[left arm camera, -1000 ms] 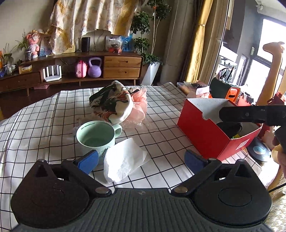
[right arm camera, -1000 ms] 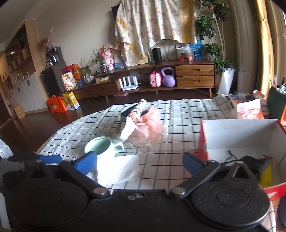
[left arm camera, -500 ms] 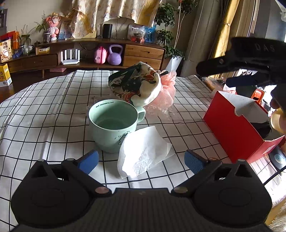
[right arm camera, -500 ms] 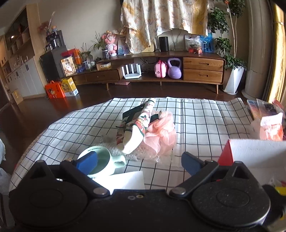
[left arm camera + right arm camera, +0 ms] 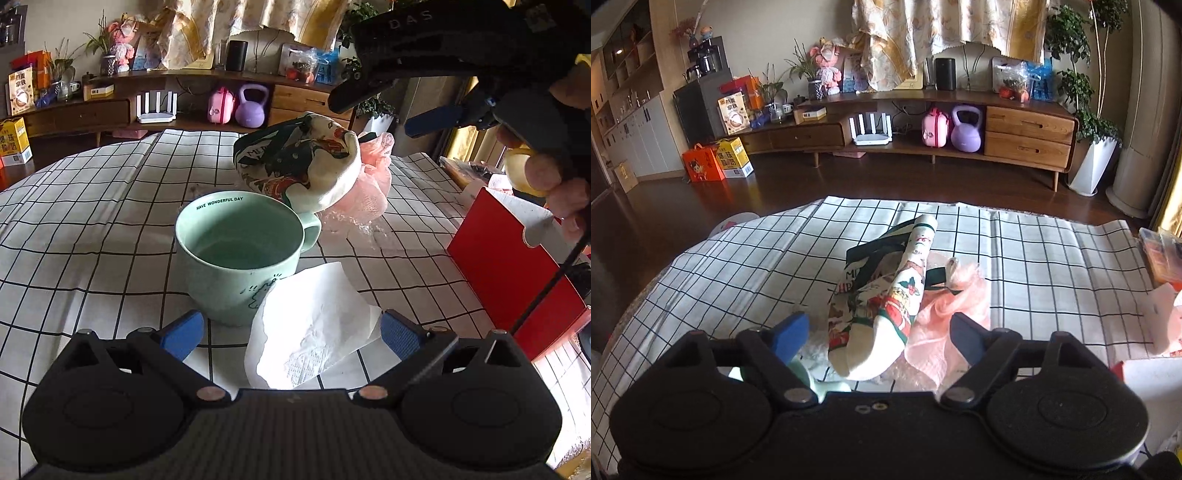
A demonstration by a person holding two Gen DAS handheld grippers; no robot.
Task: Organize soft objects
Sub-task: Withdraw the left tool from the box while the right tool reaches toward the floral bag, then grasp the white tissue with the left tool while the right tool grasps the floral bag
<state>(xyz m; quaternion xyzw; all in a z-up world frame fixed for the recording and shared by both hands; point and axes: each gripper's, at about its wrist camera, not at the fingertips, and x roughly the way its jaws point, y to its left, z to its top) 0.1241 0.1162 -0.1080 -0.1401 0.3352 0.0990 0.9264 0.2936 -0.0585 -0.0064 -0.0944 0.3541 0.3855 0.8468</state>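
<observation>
A white paper napkin [image 5: 310, 328] lies on the checked tablecloth, leaning against a mint green mug [image 5: 240, 254]. My left gripper [image 5: 291, 334] is open, its blue pads on either side of the napkin's near edge. Behind the mug lies a patterned Christmas sock [image 5: 303, 166] on a pink mesh puff [image 5: 369, 188]. My right gripper [image 5: 877, 339] is open and hovers above the sock [image 5: 886, 317] and the puff [image 5: 945, 314]; it also shows in the left wrist view [image 5: 424, 122], high above the table.
A red open box [image 5: 513, 266] stands at the table's right. The checked tablecloth [image 5: 738, 280] covers the table. A wooden sideboard [image 5: 923, 129] with a purple kettlebell [image 5: 966, 127] lines the far wall.
My left gripper has moved forward and down toward the mug and napkin. My right gripper has risen and moved left from the red box to above the sock and puff.
</observation>
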